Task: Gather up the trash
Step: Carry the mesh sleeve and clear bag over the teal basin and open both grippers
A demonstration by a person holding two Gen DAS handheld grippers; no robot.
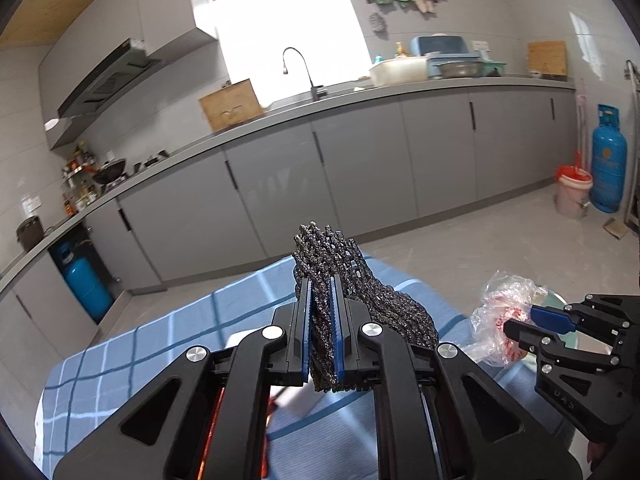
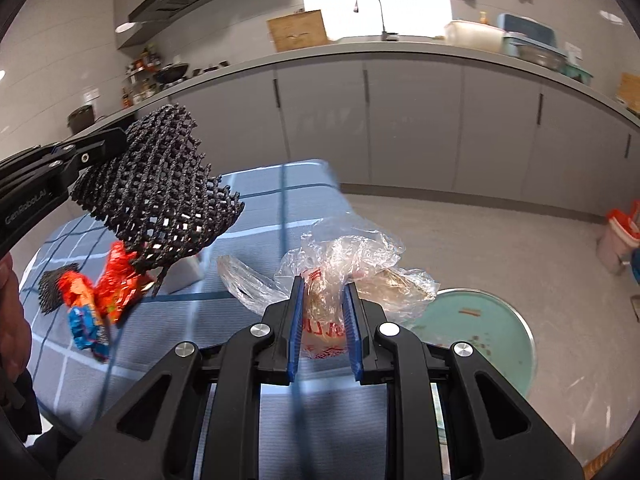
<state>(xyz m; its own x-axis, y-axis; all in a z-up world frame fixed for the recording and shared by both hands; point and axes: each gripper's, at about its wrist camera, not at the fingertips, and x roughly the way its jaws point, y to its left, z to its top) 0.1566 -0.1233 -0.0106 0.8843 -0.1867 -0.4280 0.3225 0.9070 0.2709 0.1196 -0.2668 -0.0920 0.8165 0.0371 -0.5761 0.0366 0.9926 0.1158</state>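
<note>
My left gripper is shut on a black foam net sleeve, lifted above the blue checked tablecloth. From the right wrist view the same net hangs at upper left from the left gripper. My right gripper is shut on a crumpled clear plastic bag with red print, held near the table's right edge; in the left wrist view that bag and the right gripper appear at right. Orange-red and blue snack wrappers and a second small black net piece lie on the cloth.
A round teal bin with scraps inside stands on the floor just right of the table. A white block lies on the cloth under the net. Grey cabinets and a counter run behind; a blue gas cylinder and pink bucket stand far right.
</note>
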